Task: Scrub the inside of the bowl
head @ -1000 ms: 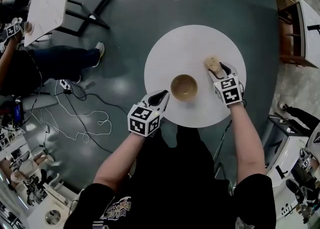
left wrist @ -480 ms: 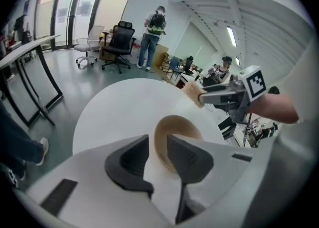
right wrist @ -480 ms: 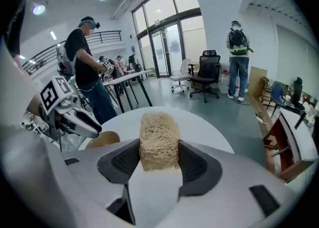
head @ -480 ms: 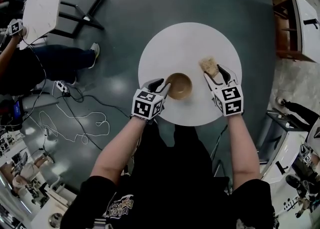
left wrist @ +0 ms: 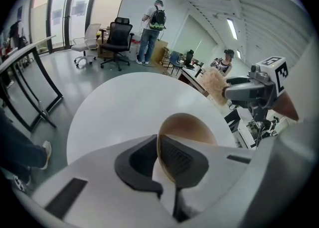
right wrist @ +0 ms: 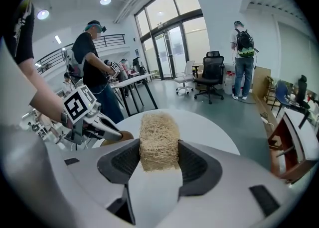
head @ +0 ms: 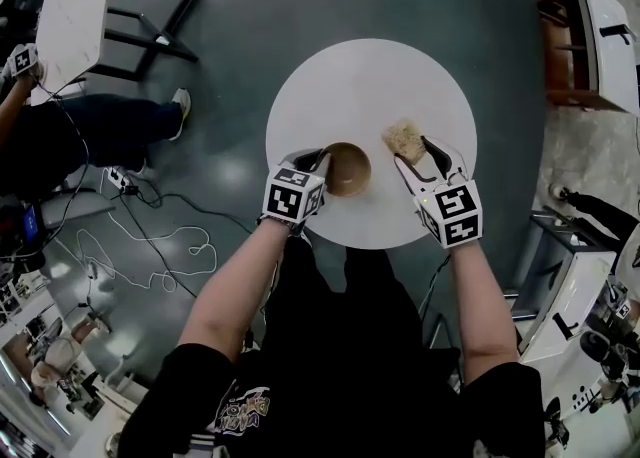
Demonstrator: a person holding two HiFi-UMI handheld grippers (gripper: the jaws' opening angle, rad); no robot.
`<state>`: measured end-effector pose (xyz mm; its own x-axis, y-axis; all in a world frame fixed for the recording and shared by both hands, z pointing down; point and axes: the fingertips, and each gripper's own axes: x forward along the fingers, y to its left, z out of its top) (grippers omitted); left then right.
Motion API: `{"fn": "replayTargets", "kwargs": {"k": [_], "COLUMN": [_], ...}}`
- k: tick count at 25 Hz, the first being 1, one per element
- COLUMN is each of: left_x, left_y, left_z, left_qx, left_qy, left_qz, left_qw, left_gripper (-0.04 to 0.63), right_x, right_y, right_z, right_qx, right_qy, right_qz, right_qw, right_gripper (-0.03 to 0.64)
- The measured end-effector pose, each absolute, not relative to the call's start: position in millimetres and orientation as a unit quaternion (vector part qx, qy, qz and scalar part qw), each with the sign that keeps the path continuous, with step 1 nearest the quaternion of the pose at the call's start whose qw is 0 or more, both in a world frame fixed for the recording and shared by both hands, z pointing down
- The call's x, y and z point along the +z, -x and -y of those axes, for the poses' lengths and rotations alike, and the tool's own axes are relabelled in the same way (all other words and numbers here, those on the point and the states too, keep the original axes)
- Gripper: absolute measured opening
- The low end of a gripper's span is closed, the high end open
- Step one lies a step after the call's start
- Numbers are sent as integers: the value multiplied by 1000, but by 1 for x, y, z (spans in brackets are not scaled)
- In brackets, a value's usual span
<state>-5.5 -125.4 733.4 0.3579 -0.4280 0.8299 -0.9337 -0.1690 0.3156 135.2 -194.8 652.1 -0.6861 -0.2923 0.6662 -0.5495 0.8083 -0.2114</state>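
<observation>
A small tan bowl (head: 350,170) stands near the front of the round white table (head: 370,76). My left gripper (head: 312,159) is at its left rim, jaws closing, with the thin rim (left wrist: 158,145) pinched between the dark pads, one inside and one outside. In the left gripper view the bowl (left wrist: 192,125) opens away from me. My right gripper (head: 413,151) hovers right of the bowl, shut on a straw-coloured fibre scrub pad (head: 404,137). That pad (right wrist: 158,140) stands upright between the right gripper's pads, with the left gripper (right wrist: 107,133) and bowl (right wrist: 125,135) beyond it.
A black-framed white table (head: 70,6) stands at the far left, with a seated person's leg (head: 110,116) below it. Cables (head: 150,236) trail on the dark floor. A wooden shelf (head: 565,36) stands at the right. Office chairs and standing people fill the background.
My left gripper has come up from the table's front edge to the bowl's left rim and closed on it. The right gripper still holds the scrub pad beside the bowl.
</observation>
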Motion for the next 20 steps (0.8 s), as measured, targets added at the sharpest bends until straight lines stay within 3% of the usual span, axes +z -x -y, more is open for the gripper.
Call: {"fn": "replayTargets", "kwargs": {"k": [10, 20], "left_x": [705, 646], "left_y": [11, 27], "left_z": [136, 140], "left_qx": [273, 304], "left_qy": [-709, -736], "left_qz": [503, 506], "left_qw": [412, 333], "left_gripper": [20, 20], "right_x": [639, 599], "right_y": [-110, -56], "right_z": [170, 133], "right_qx": [174, -32], "right_qy": [-208, -147], "right_qz": [905, 904], "right_qw": [329, 400], "right_gripper": [245, 244]}}
